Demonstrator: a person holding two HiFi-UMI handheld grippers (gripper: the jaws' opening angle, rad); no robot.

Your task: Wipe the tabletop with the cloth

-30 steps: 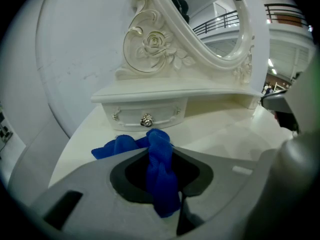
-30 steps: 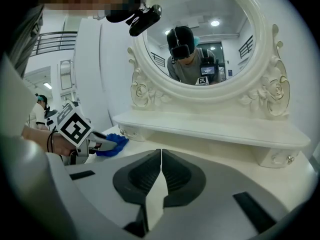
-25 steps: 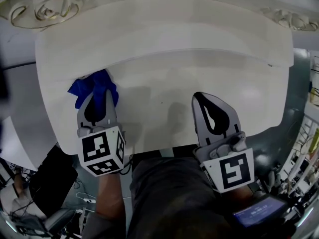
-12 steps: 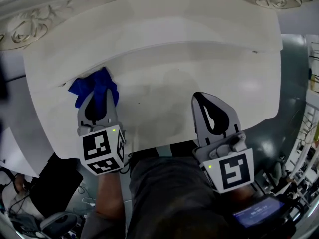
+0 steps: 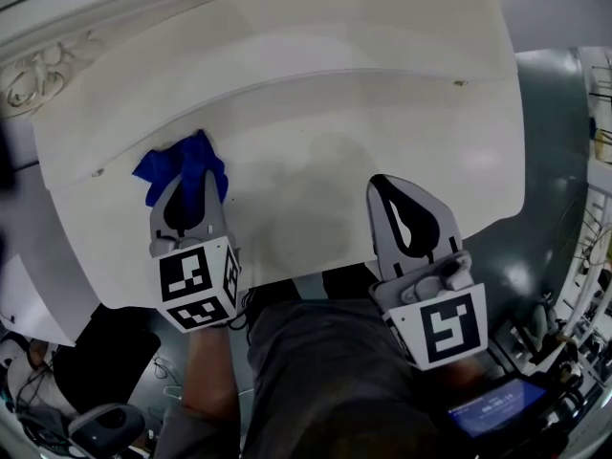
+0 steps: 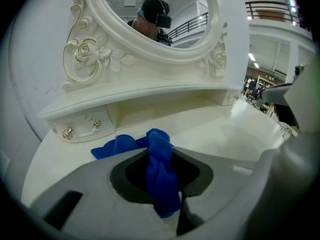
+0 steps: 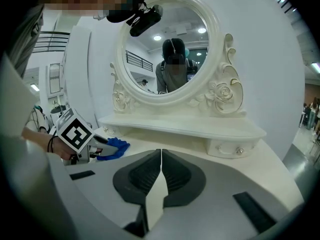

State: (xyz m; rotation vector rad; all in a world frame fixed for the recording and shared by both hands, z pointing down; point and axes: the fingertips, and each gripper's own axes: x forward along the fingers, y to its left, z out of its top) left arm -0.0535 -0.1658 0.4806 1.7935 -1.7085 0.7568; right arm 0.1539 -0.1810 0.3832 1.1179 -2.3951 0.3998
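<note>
Your left tool (image 5: 191,185), clamped on the blue cloth (image 5: 163,165), has slid it slightly rightward from the bench's (image 5: 382,113) left edge, so wiping is underway. Your right tool (image 5: 392,189) stays closed and empty.

Since 1 s ago the white glossy tabletop (image 5: 325,142) has slid left & tilted in our head view. Its right edge now sits further in, w/ more grey floor (image 5: 559,151) showing beyond it. The carved cream rose ornament (image 5: 38,76) has dropped down the left side. We see the blue crumpled cloth (image 5: 180,165) & left gripper (image 5: 194,187) further from the table's left edge. That's prob. a rightward sweep, though head motion might explain it.
</note>
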